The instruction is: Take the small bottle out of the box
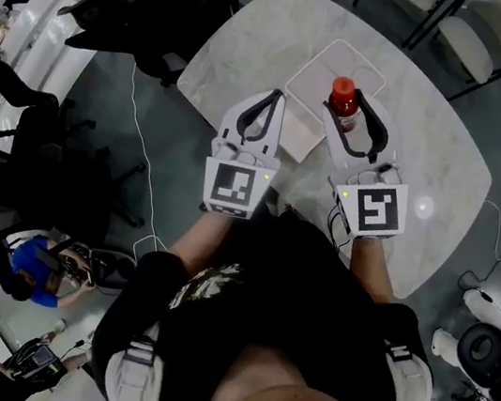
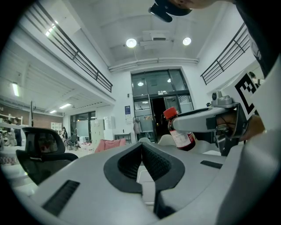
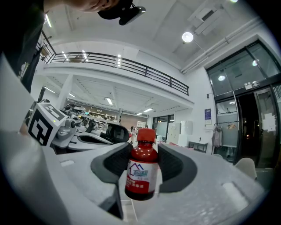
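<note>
Right gripper (image 3: pixel 142 163): jaws wide, clamped on the small bottle (image 3: pixel 141 171), red cap up.
Left gripper (image 2: pixel 142 148): jaws together, empty, just left.
Box (image 1: pixel 323 62): white, on the table (image 1: pixel 248 42); near edge hidden behind both grippers.

Our two handheld tools, the left gripper (image 1: pixel 270 103) and the right gripper (image 1: pixel 353 107), are pale grey plastic with curved jaws lined in black ribbed pads (image 2: pixel 149 165). Each carries a white marker cube (image 1: pixel 235 188) printed with black squares and a small green light. We wear a black short-sleeved top (image 1: pixel 311 291).
</note>
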The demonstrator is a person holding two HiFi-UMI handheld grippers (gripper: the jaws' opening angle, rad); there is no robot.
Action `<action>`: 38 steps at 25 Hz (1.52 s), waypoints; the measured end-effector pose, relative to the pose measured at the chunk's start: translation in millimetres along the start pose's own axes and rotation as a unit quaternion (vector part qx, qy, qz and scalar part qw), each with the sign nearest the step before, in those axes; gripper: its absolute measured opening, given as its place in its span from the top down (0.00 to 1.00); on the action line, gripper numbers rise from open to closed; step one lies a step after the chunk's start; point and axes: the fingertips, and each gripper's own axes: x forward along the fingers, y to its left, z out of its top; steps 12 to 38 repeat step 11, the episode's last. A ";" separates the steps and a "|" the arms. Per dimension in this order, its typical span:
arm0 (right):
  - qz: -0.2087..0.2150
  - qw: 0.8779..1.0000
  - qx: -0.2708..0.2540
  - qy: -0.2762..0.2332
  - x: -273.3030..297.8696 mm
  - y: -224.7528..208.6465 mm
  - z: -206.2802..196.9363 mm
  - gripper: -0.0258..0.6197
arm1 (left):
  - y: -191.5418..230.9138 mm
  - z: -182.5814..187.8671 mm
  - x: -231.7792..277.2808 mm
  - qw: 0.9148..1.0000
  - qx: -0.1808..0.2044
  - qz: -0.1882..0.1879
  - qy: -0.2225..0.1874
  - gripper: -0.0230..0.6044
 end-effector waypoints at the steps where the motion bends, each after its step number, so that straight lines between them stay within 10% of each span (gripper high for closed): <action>1: 0.001 1.000 0.001 0.000 -0.1 1.0 0.5 0.66 | 0.1 -0.5 -0.2 1.000 0.000 0.000 0.001 0.94; 38: 0.007 1.000 -0.002 0.000 -6.3 2.4 2.3 0.66 | -8.1 0.0 -0.6 1.000 -0.001 0.000 0.006 0.94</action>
